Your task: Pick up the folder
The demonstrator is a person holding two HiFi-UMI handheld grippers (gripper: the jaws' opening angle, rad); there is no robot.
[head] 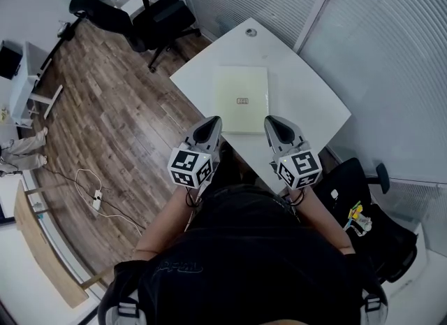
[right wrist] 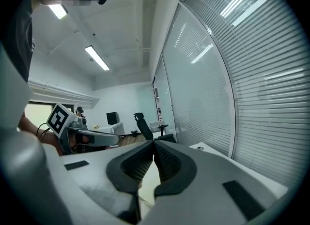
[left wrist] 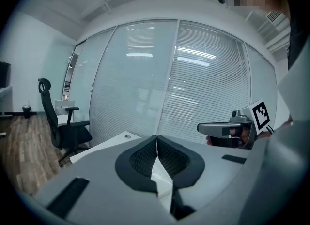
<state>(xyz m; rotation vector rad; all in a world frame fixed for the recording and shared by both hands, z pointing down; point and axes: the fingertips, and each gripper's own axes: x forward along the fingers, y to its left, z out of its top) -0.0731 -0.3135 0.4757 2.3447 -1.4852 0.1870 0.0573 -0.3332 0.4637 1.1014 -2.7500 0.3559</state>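
Both empty with jaws together, left gripper (head: 211, 121) and right gripper (head: 273, 121) hang just below the folder (head: 242, 96), flat at frame centre on the table (head: 302, 79); unopened, they'd likely shove it away.

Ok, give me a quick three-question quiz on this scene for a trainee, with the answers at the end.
1. Fill in: the jaws of the left gripper and the right gripper are both ____.
2. Where does the folder lie? A: on the floor. B: on the white table. C: on the office chair.
3. True or false: the right gripper holds the folder.
Key: 1 shut; 2 B; 3 false.
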